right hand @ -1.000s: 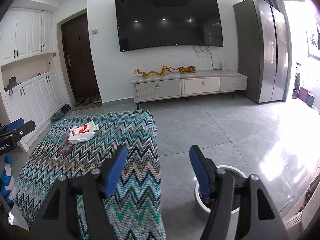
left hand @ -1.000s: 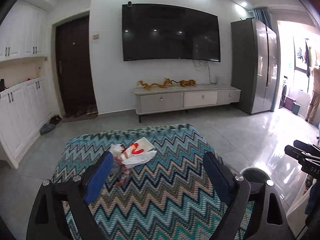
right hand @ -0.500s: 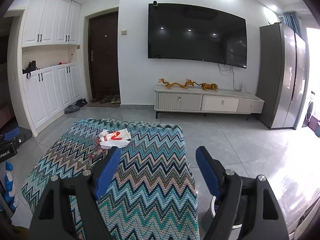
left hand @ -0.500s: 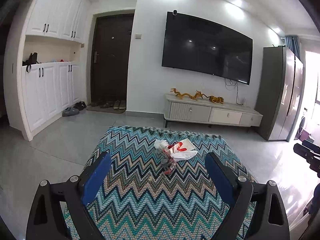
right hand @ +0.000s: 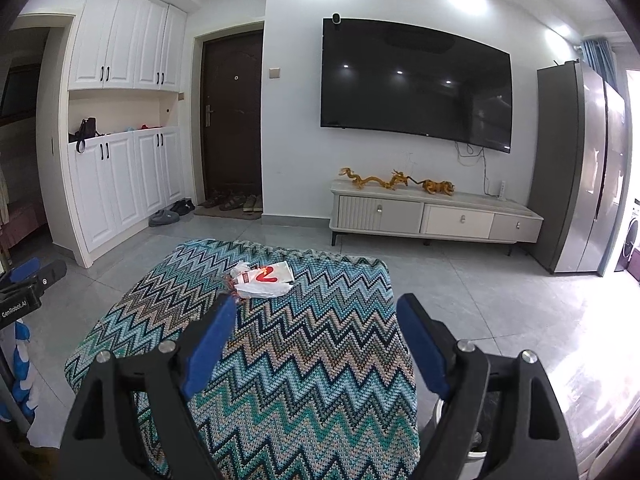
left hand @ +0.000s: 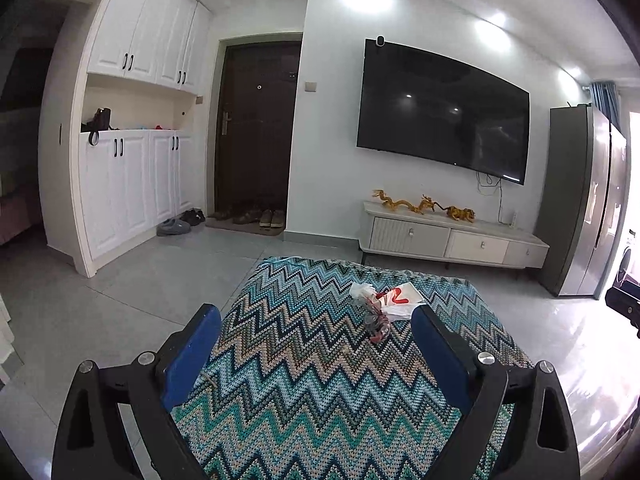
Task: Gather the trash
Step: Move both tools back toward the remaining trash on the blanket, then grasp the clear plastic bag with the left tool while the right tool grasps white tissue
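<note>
A small pile of trash lies on a table covered with a teal zigzag cloth (left hand: 304,360): a white wrapper with a red mark (left hand: 398,300), a crumpled white tissue (left hand: 362,290) and a dark red crinkled wrapper (left hand: 378,324). The wrapper pile shows in the right wrist view too (right hand: 266,278), on the same cloth (right hand: 304,360). My left gripper (left hand: 316,322) is open and empty, short of the pile. My right gripper (right hand: 316,312) is open and empty, also short of it.
A white bin (right hand: 476,436) stands on the floor by the table's right side, mostly hidden behind my right gripper. A TV console (left hand: 452,238) with gold dragon figures, a wall TV, a grey fridge (left hand: 580,200), white cabinets and a dark door line the far walls.
Both views have swung left, now showing the door and white cabinets. The trash pile sits more to the right in the left view. The bin has slipped behind my right gripper.
</note>
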Motion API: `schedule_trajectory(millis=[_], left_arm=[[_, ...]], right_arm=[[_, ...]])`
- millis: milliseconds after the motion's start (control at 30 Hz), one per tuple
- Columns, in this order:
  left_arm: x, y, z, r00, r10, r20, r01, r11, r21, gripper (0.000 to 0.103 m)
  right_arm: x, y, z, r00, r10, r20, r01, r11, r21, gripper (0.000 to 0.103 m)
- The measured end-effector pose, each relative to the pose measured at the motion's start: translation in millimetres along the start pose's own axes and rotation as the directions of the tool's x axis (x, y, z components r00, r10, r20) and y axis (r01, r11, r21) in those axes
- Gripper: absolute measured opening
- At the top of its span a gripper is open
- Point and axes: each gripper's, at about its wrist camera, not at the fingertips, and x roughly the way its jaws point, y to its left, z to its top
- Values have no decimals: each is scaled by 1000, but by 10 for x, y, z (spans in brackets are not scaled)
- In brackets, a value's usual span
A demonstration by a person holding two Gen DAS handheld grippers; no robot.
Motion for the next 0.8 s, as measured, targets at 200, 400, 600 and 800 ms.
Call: schedule_trajectory(millis=[200, 400, 600, 800], left_arm=[[35, -4, -8, 1000, 13, -21, -13, 1000, 10, 96], [250, -87, -17, 997, 45, -68, -42, 998, 36, 96], [568, -224, -13, 990, 67, -126, -57, 995, 81, 96], [1117, -215, -60, 973, 37, -229, -15, 995, 98, 96]], right_arm=[[73, -58, -63, 1000, 21, -16, -21, 1000, 13, 82], [361, -158, -119, 997, 59, -55, -57, 998, 35, 82], [812, -243, -175, 988, 99, -116, -94, 994, 49, 82], [1368, -230, -239, 972, 143, -189, -139, 990, 34, 82]])
